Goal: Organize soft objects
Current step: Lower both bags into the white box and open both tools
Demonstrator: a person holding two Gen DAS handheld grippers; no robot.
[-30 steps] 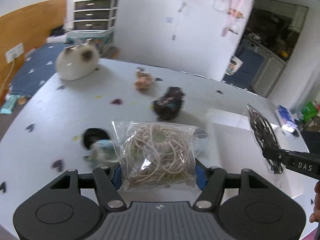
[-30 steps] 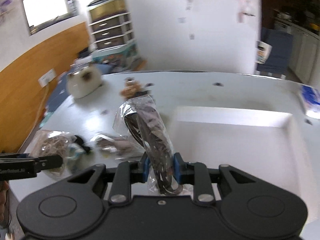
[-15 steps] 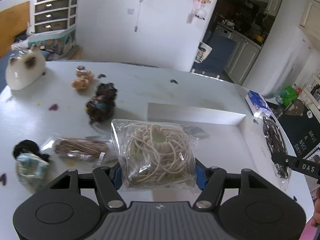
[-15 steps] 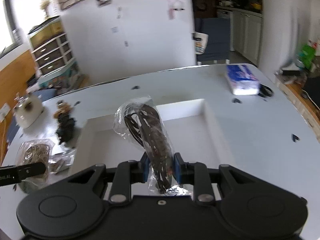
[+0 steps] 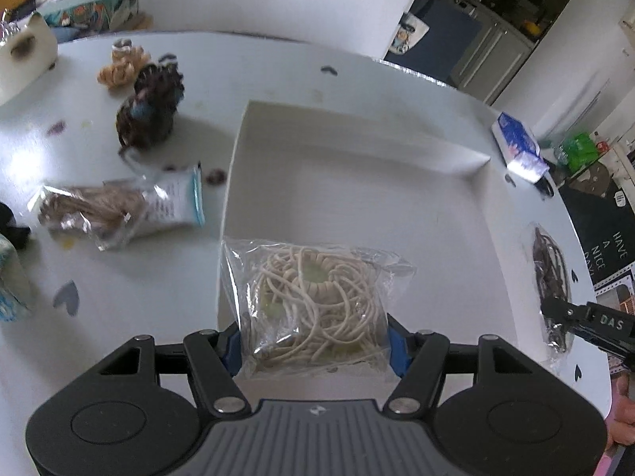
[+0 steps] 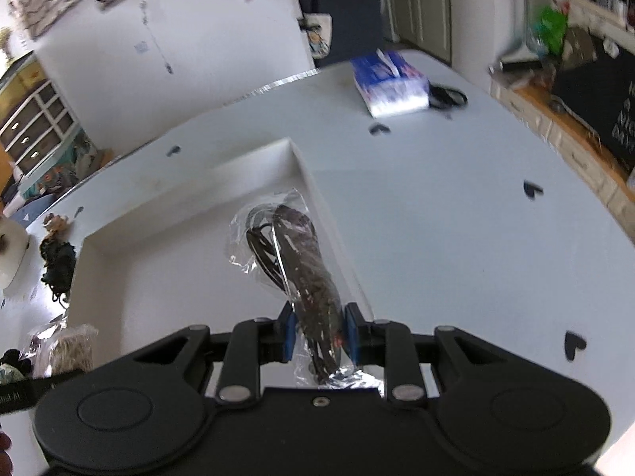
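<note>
Two bags in transit: left claw (image 5: 313, 347) clamped on bag of beige hair ties (image 5: 313, 303), right claw (image 6: 320, 335) on bag of dark ties (image 6: 295, 265), both over white tray (image 5: 234, 182). Next: lower, release inside.

The left gripper (image 5: 315, 343) is travelling from the cluttered side of the table (image 5: 357, 79) to a position over the white tray (image 5: 234, 158), carrying its bag of beige bands (image 5: 313, 297); the plush cat (image 5: 24, 51) is shifting from centre-left to the far left edge of the left wrist view; the right gripper (image 6: 319, 333) is moving across to the tray's right wall (image 6: 317, 198) and rolling, so its bag of dark bands (image 6: 301, 261) is now hanging above that wall; the blue tissue pack (image 6: 391, 81) is coming into the right wrist view.
</note>
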